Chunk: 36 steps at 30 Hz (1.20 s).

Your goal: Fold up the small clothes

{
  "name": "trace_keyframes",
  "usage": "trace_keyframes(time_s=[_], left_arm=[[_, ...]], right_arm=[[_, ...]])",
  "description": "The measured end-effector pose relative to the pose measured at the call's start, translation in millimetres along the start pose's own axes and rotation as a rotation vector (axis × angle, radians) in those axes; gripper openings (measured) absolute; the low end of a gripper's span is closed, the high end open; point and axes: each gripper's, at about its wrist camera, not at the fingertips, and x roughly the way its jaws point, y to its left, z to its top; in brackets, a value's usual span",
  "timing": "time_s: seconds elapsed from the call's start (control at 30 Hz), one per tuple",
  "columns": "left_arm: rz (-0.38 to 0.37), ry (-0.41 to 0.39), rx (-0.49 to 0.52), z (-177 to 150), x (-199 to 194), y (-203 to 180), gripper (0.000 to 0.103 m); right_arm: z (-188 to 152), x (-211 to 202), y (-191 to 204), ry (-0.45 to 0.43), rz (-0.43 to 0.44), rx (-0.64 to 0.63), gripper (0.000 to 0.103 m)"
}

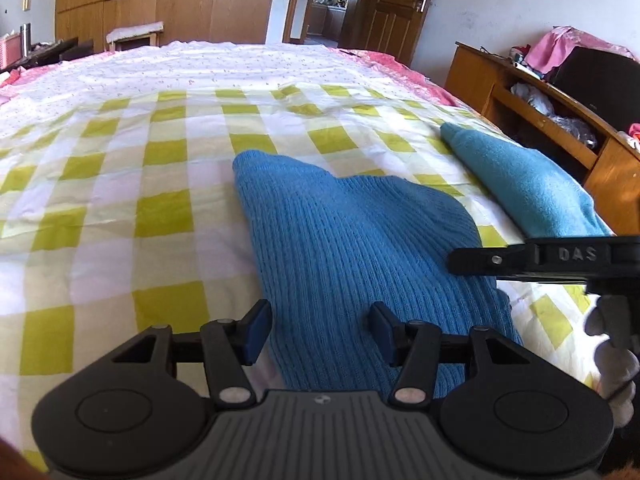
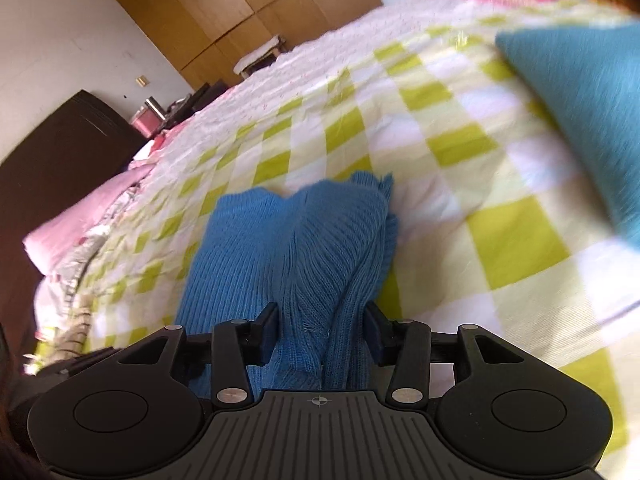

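A blue ribbed knit garment [image 1: 344, 240] lies on the yellow-and-white checked bed sheet [image 1: 120, 200]. My left gripper [image 1: 320, 334] hovers open over its near end, the cloth running flat between and under the fingers. My right gripper [image 1: 480, 258] reaches in from the right at the garment's right edge. In the right wrist view the right gripper [image 2: 322, 334] is shut on a bunched fold of the blue knit garment [image 2: 304, 240], whose ribs gather toward the jaws. A folded teal garment [image 1: 520, 176] [image 2: 592, 100] lies apart at the right of the bed.
A gloved hand [image 1: 612, 344] holds the right gripper. A wooden desk [image 1: 532, 120] with clutter borders the bed's right side. Wardrobes [image 1: 160, 0] and a door [image 1: 400, 0] stand beyond the far edge. A pink pillow [image 2: 80, 216] and dark headboard [image 2: 60, 152] are at the left.
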Motion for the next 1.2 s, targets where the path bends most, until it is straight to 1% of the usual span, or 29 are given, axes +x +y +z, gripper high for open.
trace_keyframes(time_s=[0.07,0.13,0.23,0.37,0.43,0.57,0.67,0.8,0.87,0.93,1.0,1.07,1.13,1.2], left_arm=[[0.026,-0.013,0.019,1.5,-2.3,-2.5,0.057],[0.054,-0.012,0.031,1.6,-2.4,-5.2,0.058],[0.079,-0.009,0.037,-0.1,-1.2,-8.6,0.058],[0.096,0.002,0.033,-1.5,1.2,-12.5,0.058],[0.101,0.012,0.030,-2.4,2.9,-13.6,0.059],[0.102,0.020,0.034,-3.3,6.0,-16.0,0.059],[0.101,0.027,0.032,-4.5,7.8,-18.3,0.060],[0.110,0.031,0.039,-6.7,5.9,-20.9,0.061],[0.110,0.032,0.039,-8.0,3.1,-21.2,0.062],[0.113,0.029,0.037,-9.5,0.2,-21.0,0.063],[0.114,0.028,0.029,-10.4,-2.3,-20.9,0.064],[0.117,0.027,0.022,-11.9,-5.8,-20.9,0.066],[0.122,0.018,0.022,-14.3,-10.1,-20.7,0.068],[0.128,0.018,0.026,-17.0,-12.9,-20.7,0.070]], right_arm=[[-6.5,-15.8,13.2,-0.053,-0.042,-0.056,0.044],[-13.7,-27.8,24.6,-0.087,-0.057,-0.100,0.044],[-25.0,-33.3,40.7,-0.114,-0.083,-0.170,0.038],[-33.1,-23.1,48.7,-0.084,-0.102,-0.212,0.030],[-34.7,-15.9,49.0,-0.068,-0.153,-0.229,0.026],[-36.3,-6.3,38.4,-0.033,-0.222,-0.218,0.024],[-37.4,-2.5,27.0,-0.013,-0.206,-0.163,0.024],[-36.3,-3.6,27.3,-0.014,-0.214,-0.142,0.024],[-35.6,-8.8,32.3,-0.025,-0.227,-0.152,0.024],[-36.5,-14.3,39.4,-0.032,-0.257,-0.191,0.025],[-37.9,-14.7,42.2,-0.015,-0.277,-0.219,0.025],[-38.1,-14.3,39.8,0.003,-0.282,-0.195,0.025],[-37.6,-20.3,41.1,-0.015,-0.283,-0.177,0.025],[-38.9,-26.3,46.5,-0.030,-0.280,-0.190,0.025]])
